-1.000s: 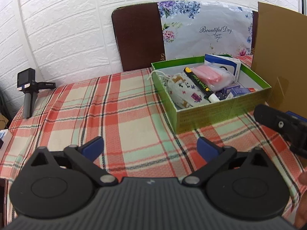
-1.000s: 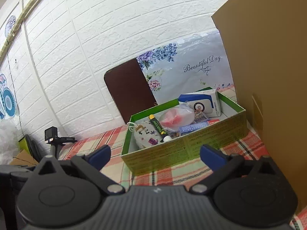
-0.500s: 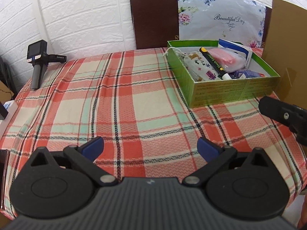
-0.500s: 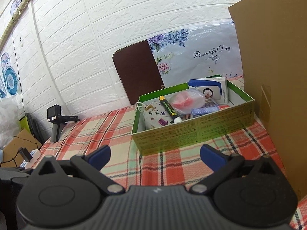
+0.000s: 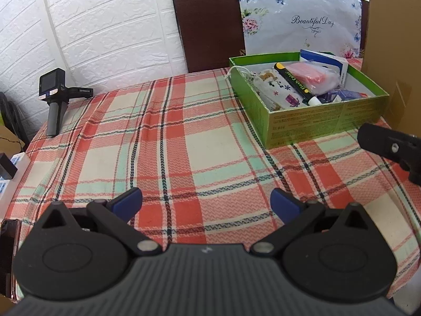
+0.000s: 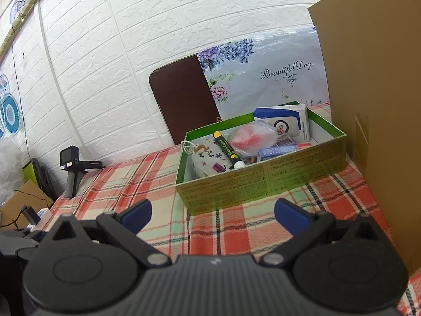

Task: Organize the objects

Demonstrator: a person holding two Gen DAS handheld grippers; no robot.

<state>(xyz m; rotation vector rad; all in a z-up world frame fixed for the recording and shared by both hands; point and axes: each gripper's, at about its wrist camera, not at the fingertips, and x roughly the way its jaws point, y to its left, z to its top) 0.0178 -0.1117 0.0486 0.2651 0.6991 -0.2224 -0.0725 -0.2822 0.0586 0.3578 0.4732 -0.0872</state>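
The left gripper (image 5: 205, 201) hangs over the near part of the table with its blue-tipped fingers (image 5: 126, 202) spread wide and nothing between them. Beneath it lies only the plaid tablecloth (image 5: 184, 142), red, mint and cream. The right gripper (image 6: 213, 212) is splayed just as wide and is empty too; it sits low, pointing at the near wall of the green box (image 6: 263, 184). From the left wrist view, part of the right gripper shows as a black shape at the right edge, above the cloth and just in front of the box.

The green box stands on the far right of the table, open at the top, and holds the gathered things: a white printed pouch (image 5: 276, 90) with a drawstring at the left end, a black marker with a yellow cap (image 5: 294, 81) lying slantwise across it, a pink item in a clear bag (image 5: 313, 75) beside that, a blue and white carton (image 6: 284, 121) upright against the back wall, and small blue packets (image 6: 276, 151) near the front.

A tall cardboard sheet (image 6: 373, 105) rises just right of the box. At the far left edge of the table a small camera on a handle (image 5: 54, 100) stands upright. Behind the table are a dark brown board (image 5: 210, 26), a floral sheet reading "Beautiful Day" (image 5: 302, 23), and a white brick-pattern wall (image 6: 131, 52).
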